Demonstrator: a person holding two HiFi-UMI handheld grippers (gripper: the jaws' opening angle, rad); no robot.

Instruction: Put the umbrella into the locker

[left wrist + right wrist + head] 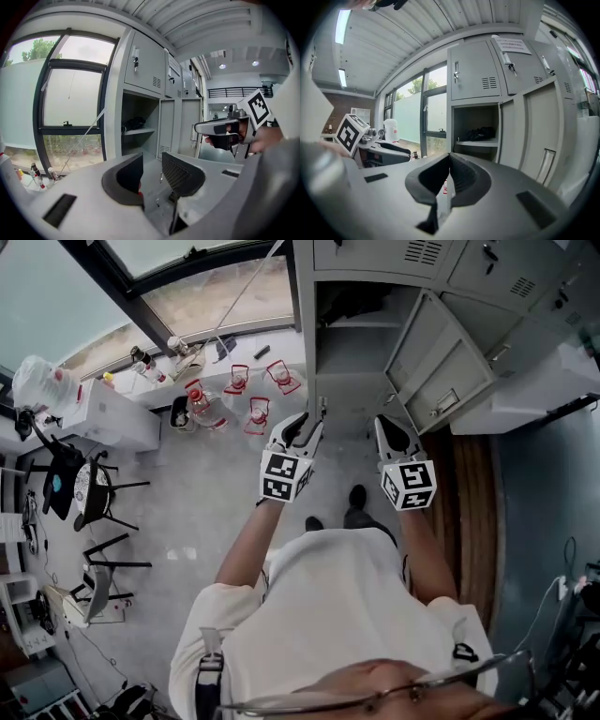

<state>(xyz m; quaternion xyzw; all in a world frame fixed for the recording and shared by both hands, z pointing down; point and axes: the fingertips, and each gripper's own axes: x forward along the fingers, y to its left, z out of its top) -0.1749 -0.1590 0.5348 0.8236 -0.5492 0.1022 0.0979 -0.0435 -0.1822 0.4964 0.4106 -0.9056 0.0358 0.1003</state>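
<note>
An open grey locker compartment (pixel 349 343) faces me, its door (pixel 441 367) swung out to the right. On its shelf lies a dark folded bundle (pixel 352 301) (pixel 136 123) (pixel 480 134), which looks like the umbrella. My left gripper (pixel 317 418) (pixel 152 164) is held up in front of the locker, clear of it, jaws apart with nothing between them. My right gripper (pixel 386 427) (pixel 450 161) is beside it on the right, jaws closed together and empty. Each gripper shows in the other's view: the right gripper (pixel 225 129), the left gripper (pixel 389 150).
More closed lockers (pixel 487 268) run above and to the right. Several bottles and red-rimmed containers (pixel 234 395) stand on the floor by the window (pixel 187 287). A white box (pixel 112 413) and black chairs (pixel 94 493) are at the left.
</note>
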